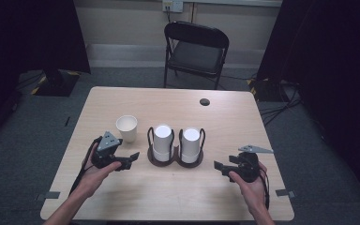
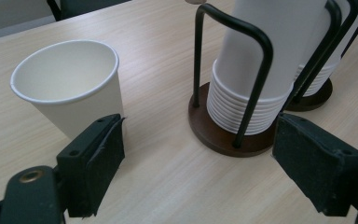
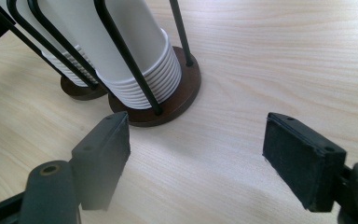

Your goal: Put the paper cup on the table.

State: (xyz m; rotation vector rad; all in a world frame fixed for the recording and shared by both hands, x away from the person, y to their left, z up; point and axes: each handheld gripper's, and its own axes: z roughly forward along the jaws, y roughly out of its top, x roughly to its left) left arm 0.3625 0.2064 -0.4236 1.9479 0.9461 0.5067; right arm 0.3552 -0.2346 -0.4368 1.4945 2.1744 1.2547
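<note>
Paper cups are what sits before me on the pale wooden table (image 1: 168, 187). One single cup (image 1: 127, 128) stands upright and alone, mouth up, left of the holder; from the left gripper view I look down into it and its inside is bare white, with nothing in it. The others are stacked upside down in a dark double holder (image 1: 175, 159) with two round brown bases joined side by side. The left stack (image 1: 162, 142) and the right stack (image 1: 191, 144) each stand between thin black wire loops that rise from the base. In both gripper views the rolled rims of the nested cups show as a tight pile of rings at the bottom of each stack, resting on the base.

My left gripper (image 1: 127, 159) lies low over the table just left of the holder, in front of the single cup, jaws pointing toward the holder. Its jaws stand wide apart and hold nothing; in its own view the single cup is just behind one jaw and the nearer stack is between the two.

My right gripper (image 1: 221, 168) is to the right of the holder, a little apart from it, pointing left. Its jaws are also spread wide with only bare tabletop between them.

A black folding chair (image 1: 196, 49) stands beyond the far edge.
</note>
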